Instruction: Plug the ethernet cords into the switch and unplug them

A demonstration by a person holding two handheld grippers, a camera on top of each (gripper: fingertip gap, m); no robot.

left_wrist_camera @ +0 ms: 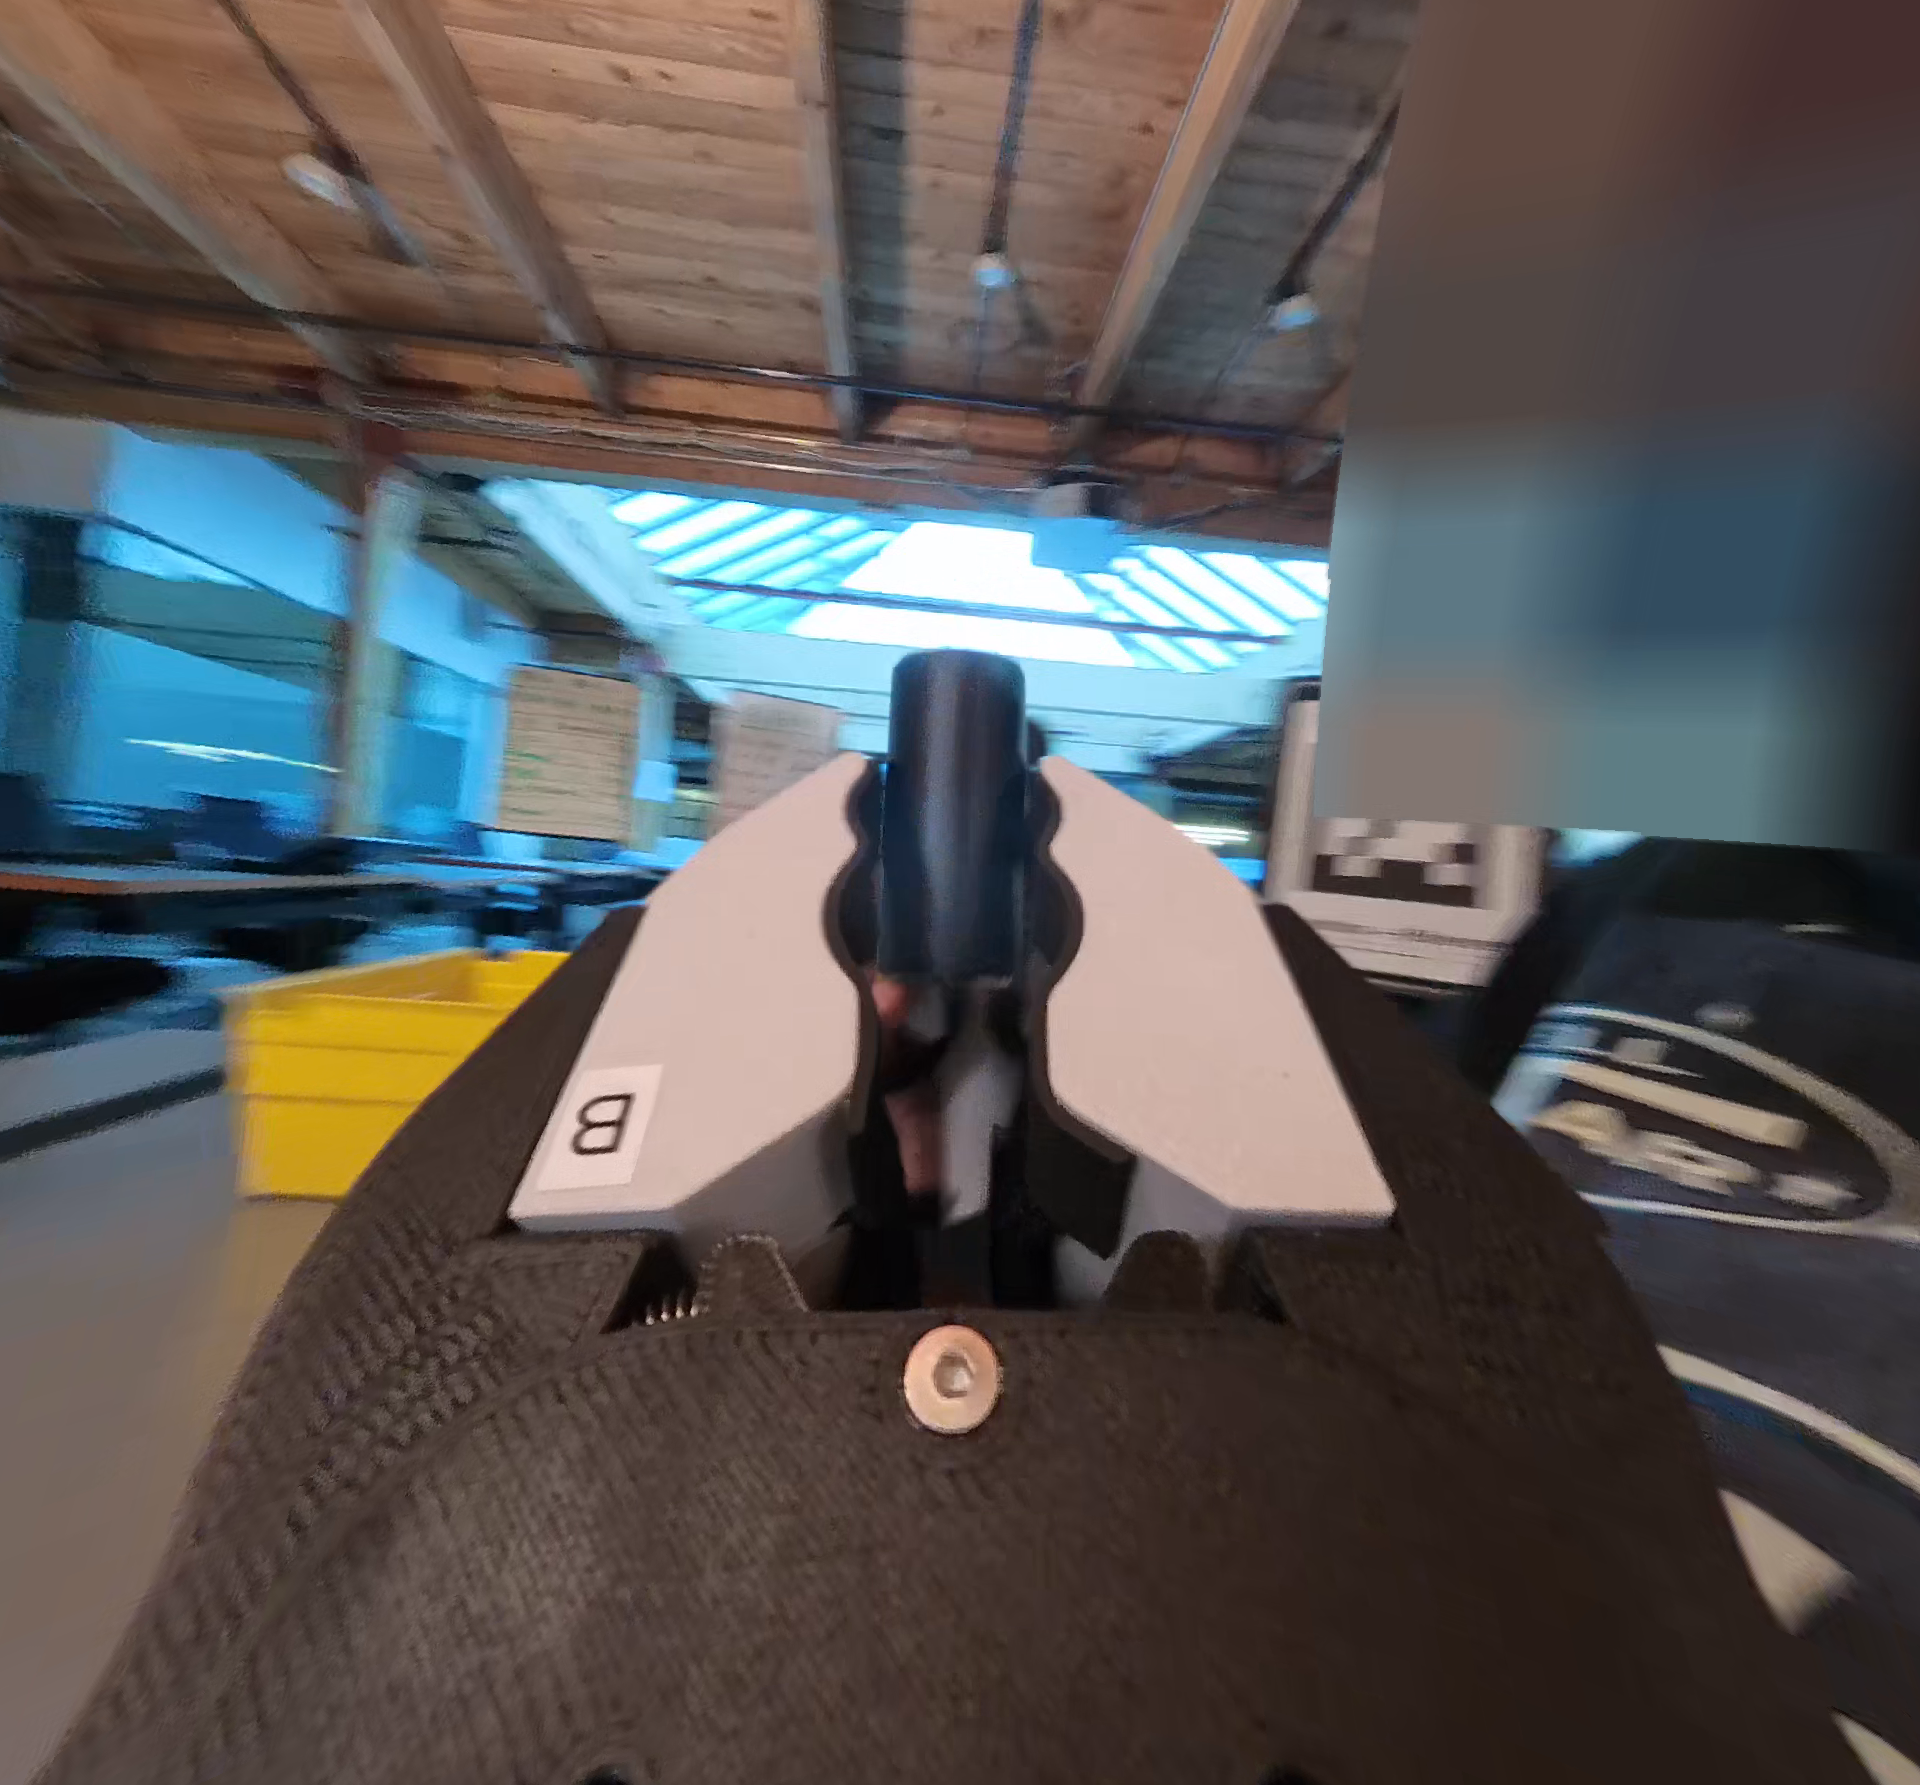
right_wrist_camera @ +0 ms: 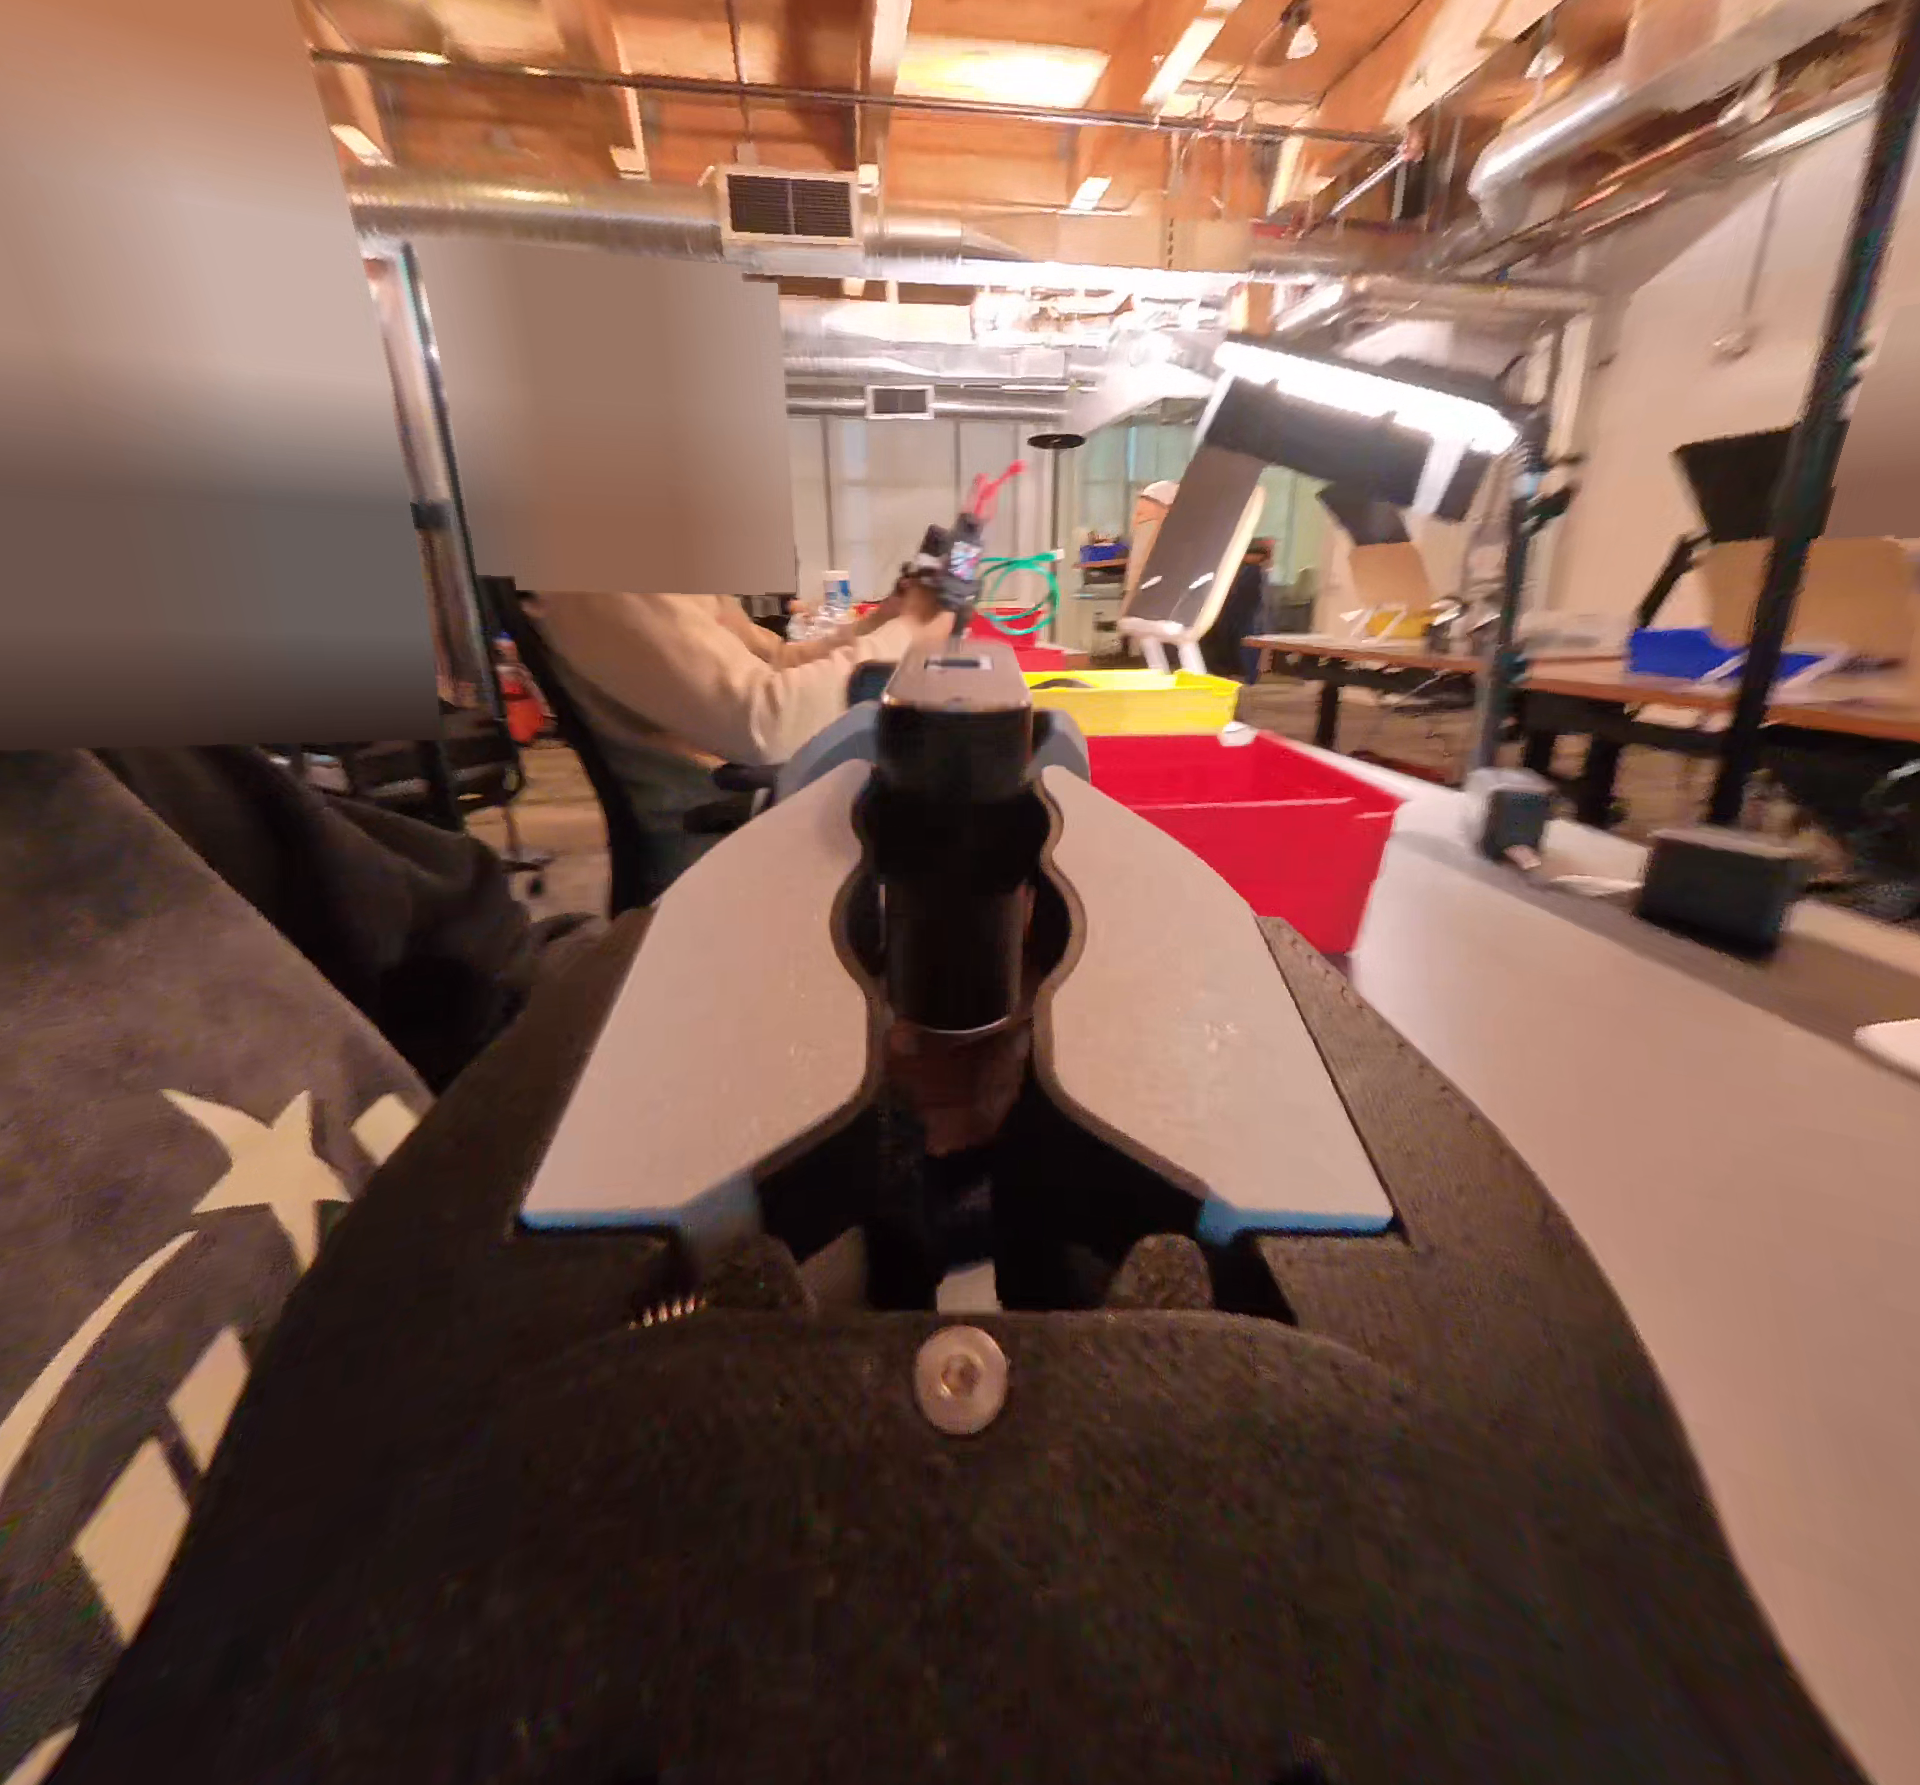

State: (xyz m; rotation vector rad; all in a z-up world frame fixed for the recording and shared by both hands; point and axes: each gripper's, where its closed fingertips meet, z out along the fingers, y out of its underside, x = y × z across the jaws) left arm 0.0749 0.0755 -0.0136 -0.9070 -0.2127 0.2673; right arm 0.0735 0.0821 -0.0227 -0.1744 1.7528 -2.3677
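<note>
My left gripper (left_wrist_camera: pixel 954 862): jaws closed on a dark cylinder (left_wrist_camera: pixel 954 800), raised toward the ceiling. My right gripper (right_wrist_camera: pixel 956 862): jaws closed on a black cylindrical piece (right_wrist_camera: pixel 956 862). Yellow bin (left_wrist_camera: pixel 353 1060), red bin (right_wrist_camera: pixel 1262 821) on the table. Switch, ethernet cords: not in view. Advice: lower both tools to find them first.

A white sticker (left_wrist_camera: pixel 601 1125) with writing sits on the left tongs (left_wrist_camera: pixel 954 779).
</note>
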